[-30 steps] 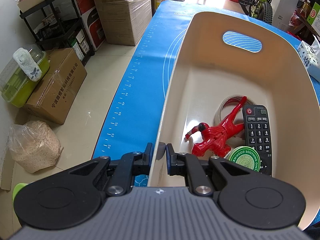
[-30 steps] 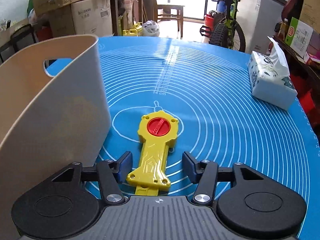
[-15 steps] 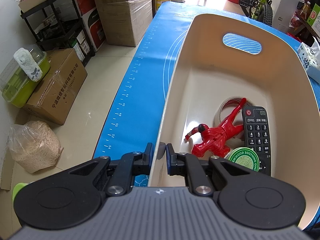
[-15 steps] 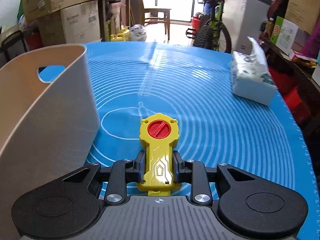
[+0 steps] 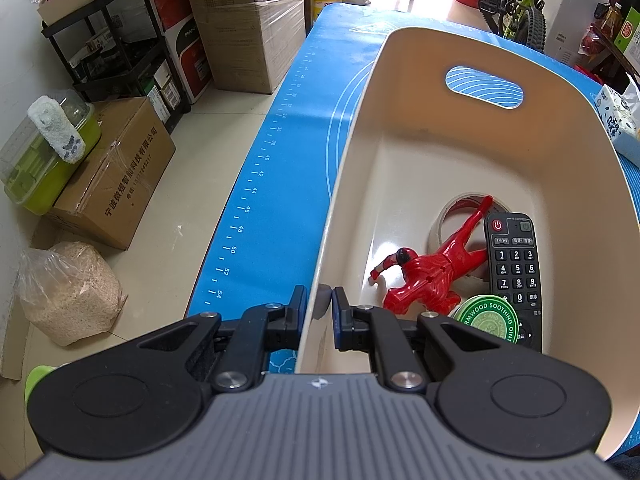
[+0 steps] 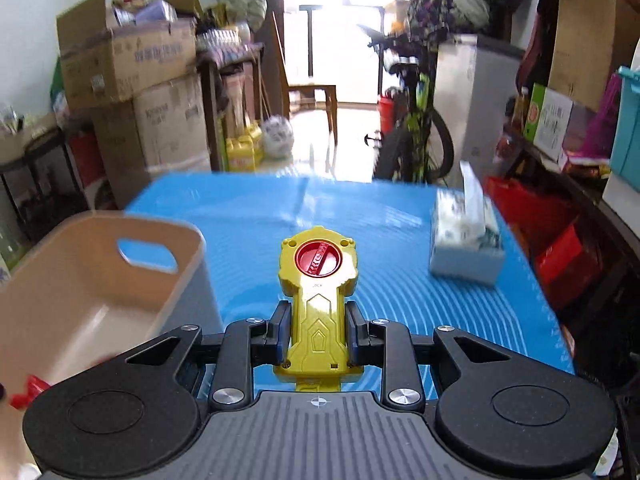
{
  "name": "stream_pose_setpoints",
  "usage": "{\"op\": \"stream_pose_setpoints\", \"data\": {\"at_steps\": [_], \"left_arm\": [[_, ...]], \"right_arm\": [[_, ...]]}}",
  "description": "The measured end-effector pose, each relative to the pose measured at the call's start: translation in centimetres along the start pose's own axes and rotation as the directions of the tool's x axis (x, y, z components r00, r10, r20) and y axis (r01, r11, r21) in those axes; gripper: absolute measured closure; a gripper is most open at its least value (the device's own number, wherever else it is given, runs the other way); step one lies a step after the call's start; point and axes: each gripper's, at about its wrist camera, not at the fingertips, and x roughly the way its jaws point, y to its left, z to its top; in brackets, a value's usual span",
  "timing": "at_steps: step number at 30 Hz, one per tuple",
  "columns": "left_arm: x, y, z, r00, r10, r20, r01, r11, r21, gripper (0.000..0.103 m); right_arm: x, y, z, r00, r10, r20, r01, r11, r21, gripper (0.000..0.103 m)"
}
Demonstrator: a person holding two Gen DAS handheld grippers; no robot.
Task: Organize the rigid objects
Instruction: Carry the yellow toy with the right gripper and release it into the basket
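A cream plastic bin (image 5: pixel 400 128) stands on the blue mat, and my left gripper (image 5: pixel 319 308) is shut on its near-left rim, one finger outside the wall and one inside. Inside lie a red action figure (image 5: pixel 428 268), a black remote (image 5: pixel 516 264), a tape roll (image 5: pixel 452 216) and a green round tin (image 5: pixel 490 318). My right gripper (image 6: pixel 318 328) is shut on the handle of a yellow toy launcher with a red disc (image 6: pixel 318 276), held in the air above the mat. The same bin (image 6: pixel 92 292) sits to its left in the right wrist view.
A tissue pack (image 6: pixel 466 248) lies on the blue mat (image 6: pixel 380 240) at the right. The floor left of the table holds cardboard boxes (image 5: pixel 116 176), a black shelf (image 5: pixel 116 52) and a bag of grain (image 5: pixel 68 292). A bicycle (image 6: pixel 416 136) stands beyond the table's far edge.
My right gripper closed on the yellow launcher's handle and lifted it off the mat; its view now looks higher and farther. The left gripper and the bin have not moved.
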Motion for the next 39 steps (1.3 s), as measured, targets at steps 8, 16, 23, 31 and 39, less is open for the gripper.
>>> {"op": "stream_pose_setpoints", "data": {"at_steps": [8,16,23,31,39], "left_arm": [[0.0,-0.1,0.0,1.000,-0.001,0.000,0.001,1.000,0.000,0.090],[-0.1,-0.2,0.1,1.000,-0.002,0.000,0.002,1.000,0.001,0.090],[-0.2,-0.1,0.1,1.000,-0.009,0.004,0.009,1.000,-0.001,0.090],[-0.1,-0.2,0.2,1.000,-0.007,0.005,0.007,1.000,0.002,0.090],[-0.1,-0.2,0.1,1.000,-0.004,0.005,0.004,1.000,0.005,0.090]], "right_arm": [[-3.5,3.1,2.4,0.993,0.107,0.059,-0.106,0.994,-0.025,0.067],[-3.9,9.2,2.4,0.972,0.235,0.013,-0.232,0.967,-0.109,0.067],[-2.0,13.5,0.2,0.958,0.272,-0.093,-0.284,0.944,-0.168,0.067],[0.4,15.9,-2.3,0.933,0.261,-0.248,-0.313,0.928,-0.200,0.067],[2.3,16.6,-4.2,0.888,0.234,-0.395,-0.340,0.913,-0.225,0.066]]}}
